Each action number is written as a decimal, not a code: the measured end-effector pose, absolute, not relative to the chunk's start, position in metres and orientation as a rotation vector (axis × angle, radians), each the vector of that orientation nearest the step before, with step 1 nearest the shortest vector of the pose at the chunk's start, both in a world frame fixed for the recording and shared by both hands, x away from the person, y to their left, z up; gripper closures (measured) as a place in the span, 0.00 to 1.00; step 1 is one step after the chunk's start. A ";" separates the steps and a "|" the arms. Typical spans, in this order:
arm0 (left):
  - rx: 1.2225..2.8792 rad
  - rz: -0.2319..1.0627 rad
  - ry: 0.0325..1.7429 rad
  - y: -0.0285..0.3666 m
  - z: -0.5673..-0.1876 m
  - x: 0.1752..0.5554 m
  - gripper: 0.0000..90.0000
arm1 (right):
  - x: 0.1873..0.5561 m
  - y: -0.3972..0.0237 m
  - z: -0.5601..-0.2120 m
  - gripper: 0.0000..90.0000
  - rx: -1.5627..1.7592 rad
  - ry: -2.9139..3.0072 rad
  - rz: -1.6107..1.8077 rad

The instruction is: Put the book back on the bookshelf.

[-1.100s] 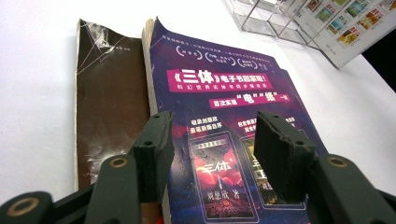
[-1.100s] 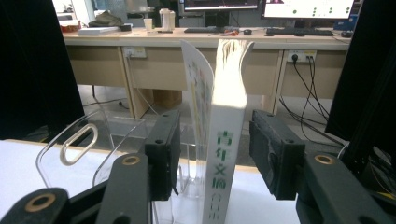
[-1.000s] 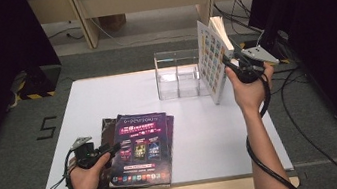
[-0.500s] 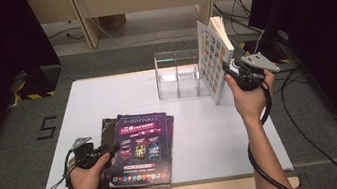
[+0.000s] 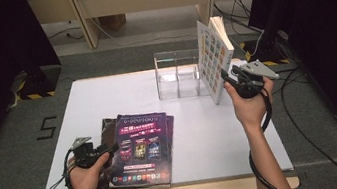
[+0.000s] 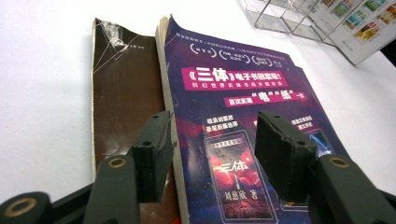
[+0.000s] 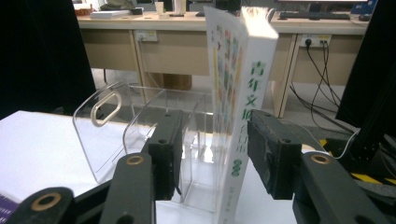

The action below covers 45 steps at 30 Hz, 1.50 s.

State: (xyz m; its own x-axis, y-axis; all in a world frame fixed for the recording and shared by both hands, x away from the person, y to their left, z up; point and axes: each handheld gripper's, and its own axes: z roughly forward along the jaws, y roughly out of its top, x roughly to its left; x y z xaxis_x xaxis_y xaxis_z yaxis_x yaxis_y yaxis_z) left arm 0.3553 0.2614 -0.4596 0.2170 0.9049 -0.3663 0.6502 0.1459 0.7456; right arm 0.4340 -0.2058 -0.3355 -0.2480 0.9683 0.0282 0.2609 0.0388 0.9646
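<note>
From above, the white book (image 5: 214, 65) stood upright at the far right of the table (image 5: 121, 94), its near edge down on the white top, leaning against the right end of the clear acrylic rack (image 5: 178, 75). The right gripper (image 5: 235, 78) sat just right of that book, level with its lower half. Near left, the left gripper (image 5: 106, 150) lay over the left edge of the purple book (image 5: 141, 146), which rested on a brown book (image 5: 107, 129).

In the left gripper view, the left gripper (image 6: 212, 154) stood open with its jaws wide, straddling the purple book's (image 6: 243, 116) spine edge with nothing pinched; the brown book (image 6: 123, 102) stuck out to the left beneath.

In the right gripper view, the right gripper (image 7: 212, 151) had the white book's (image 7: 238, 93) spine between its jaws, which had just been closing. A gap showed on each side, so it had no hold. The clear rack (image 7: 135, 135) stood left of the book.
</note>
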 end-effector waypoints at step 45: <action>1.647 0.313 1.564 0.259 -0.476 0.387 0.54 | 0.429 -0.155 -0.403 0.63 1.358 1.941 1.217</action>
